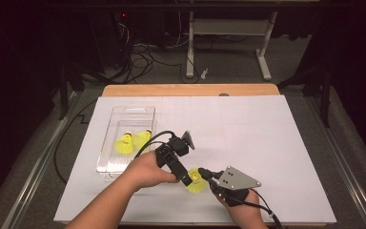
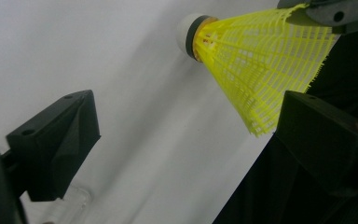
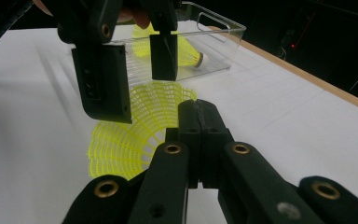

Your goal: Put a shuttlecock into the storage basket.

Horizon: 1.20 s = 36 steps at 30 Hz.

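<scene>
Above the white table sheet (image 1: 267,143), the right gripper (image 1: 208,177) pinches the skirt rim of a yellow plastic mesh shuttlecock (image 1: 195,181), cork pointing away, while the left gripper's (image 1: 187,177) spread, empty jaws straddle the skirt; a clear plastic bin (image 1: 124,114) waits leftward.

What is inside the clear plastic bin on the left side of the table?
Two yellow mesh shuttlecocks lie inside the clear plastic bin, touching, near its middle. The bin's near end is covered by the person's left hand and left gripper, so anything there cannot be seen.
</scene>
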Available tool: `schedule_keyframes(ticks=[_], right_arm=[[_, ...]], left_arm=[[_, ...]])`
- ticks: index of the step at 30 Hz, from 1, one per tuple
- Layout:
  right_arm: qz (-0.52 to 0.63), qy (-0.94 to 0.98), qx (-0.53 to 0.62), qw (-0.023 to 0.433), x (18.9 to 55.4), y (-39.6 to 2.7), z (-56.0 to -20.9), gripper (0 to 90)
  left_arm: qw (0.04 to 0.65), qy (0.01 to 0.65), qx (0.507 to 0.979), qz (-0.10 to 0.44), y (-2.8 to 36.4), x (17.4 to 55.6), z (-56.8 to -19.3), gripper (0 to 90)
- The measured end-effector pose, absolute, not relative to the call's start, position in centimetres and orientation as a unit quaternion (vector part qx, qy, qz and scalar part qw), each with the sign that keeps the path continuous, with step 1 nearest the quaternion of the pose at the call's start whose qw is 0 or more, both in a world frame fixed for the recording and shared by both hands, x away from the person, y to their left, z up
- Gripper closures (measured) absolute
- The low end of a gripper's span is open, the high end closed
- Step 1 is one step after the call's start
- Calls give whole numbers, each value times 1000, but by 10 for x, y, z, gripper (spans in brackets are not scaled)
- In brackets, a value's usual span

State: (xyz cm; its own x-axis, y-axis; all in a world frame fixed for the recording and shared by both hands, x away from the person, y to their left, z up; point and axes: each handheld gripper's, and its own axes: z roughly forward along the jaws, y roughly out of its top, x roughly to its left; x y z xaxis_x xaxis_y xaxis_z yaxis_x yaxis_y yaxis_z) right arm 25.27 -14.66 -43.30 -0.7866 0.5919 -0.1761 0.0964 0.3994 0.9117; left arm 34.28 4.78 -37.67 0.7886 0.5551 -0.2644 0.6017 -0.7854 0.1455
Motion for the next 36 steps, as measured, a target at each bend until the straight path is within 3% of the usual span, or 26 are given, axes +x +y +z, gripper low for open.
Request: schedule_keyframes(ticks=[10,20,36], right_arm=[[505,797,217,250,253,-147,-432,900],[503,800,214,248,253,-144,-433,900],[501,801,213,247,253,-142,-434,900]], left_arm=[[121,306,937,-116,49,344,-375,286],[138,300,936,-124,50,343,-372,603],[137,288,941,-112,48,341,-372,883]])
